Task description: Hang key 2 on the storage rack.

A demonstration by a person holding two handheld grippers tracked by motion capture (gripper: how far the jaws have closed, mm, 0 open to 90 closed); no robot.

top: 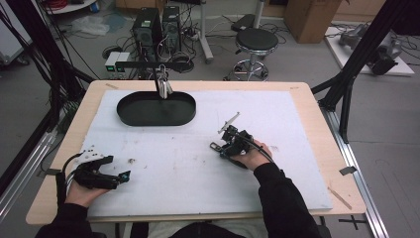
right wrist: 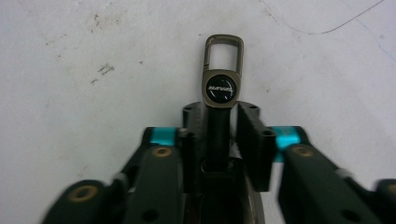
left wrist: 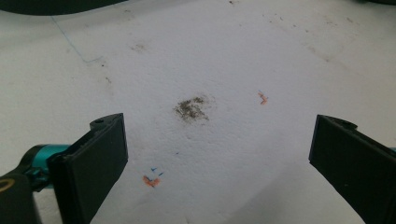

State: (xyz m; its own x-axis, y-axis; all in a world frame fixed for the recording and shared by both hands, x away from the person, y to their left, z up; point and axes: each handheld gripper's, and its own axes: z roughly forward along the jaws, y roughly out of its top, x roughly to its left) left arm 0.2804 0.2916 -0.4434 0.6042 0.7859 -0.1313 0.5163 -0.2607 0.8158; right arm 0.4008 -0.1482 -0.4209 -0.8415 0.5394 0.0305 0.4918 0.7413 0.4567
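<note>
A key fob (right wrist: 219,88) lies on the white mat (right wrist: 70,93). It has a bronze rectangular loop, a round black badge and a black strap. My right gripper (right wrist: 219,114) is shut on the strap, with the loop and badge sticking out past the jaw tips. From above, the right gripper (top: 221,147) sits low at the mat's middle right and the key fob (top: 215,147) points left. My left gripper (top: 125,175) rests near the front left corner. Its jaws stand wide apart over bare mat, so the left gripper (left wrist: 219,140) is open with nothing between them.
A black oval tray (top: 125,113) stands at the back left of the mat (top: 277,119). Above it, metal pieces (top: 163,85) hang from a dark bar. A dirt smudge (left wrist: 192,108) and small orange marks (left wrist: 150,181) lie ahead of the left gripper. The wooden table edge (top: 317,114) borders the mat.
</note>
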